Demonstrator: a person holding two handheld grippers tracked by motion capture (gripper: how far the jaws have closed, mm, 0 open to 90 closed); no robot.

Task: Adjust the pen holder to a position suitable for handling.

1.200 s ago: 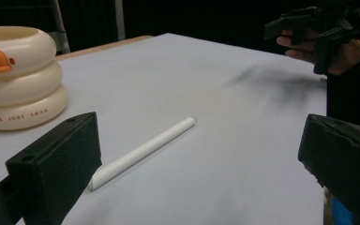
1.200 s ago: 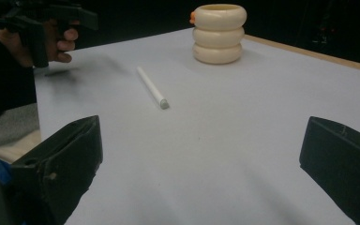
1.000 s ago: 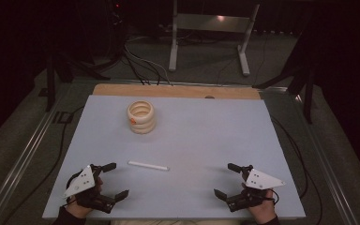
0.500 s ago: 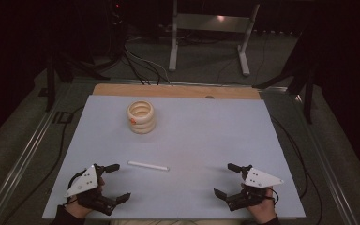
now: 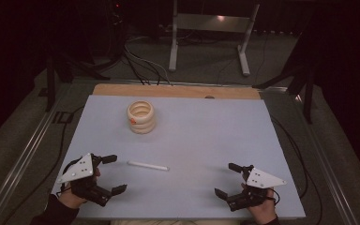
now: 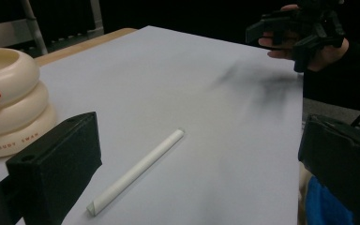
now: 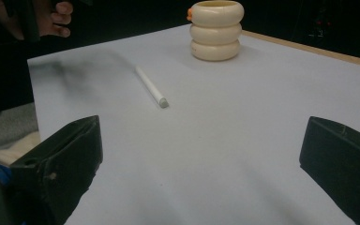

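While both grippers rested with jaws spread and empty near the table's [image 5: 262, 122] front edge, the stick [image 5: 148, 165] lay just beside the left gripper [image 5: 108, 174]. Approaching square across it seemed wisest; the right gripper [image 5: 228, 179] sat well apart.

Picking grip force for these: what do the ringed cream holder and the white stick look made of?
Ringed holder: probably glazed ceramic or glossy plastic; smooth cream surface with soft highlights. White stick: matte, chalky-looking cylinder with a flat-cut end, possibly chalk or a paper straw; cannot tell which.
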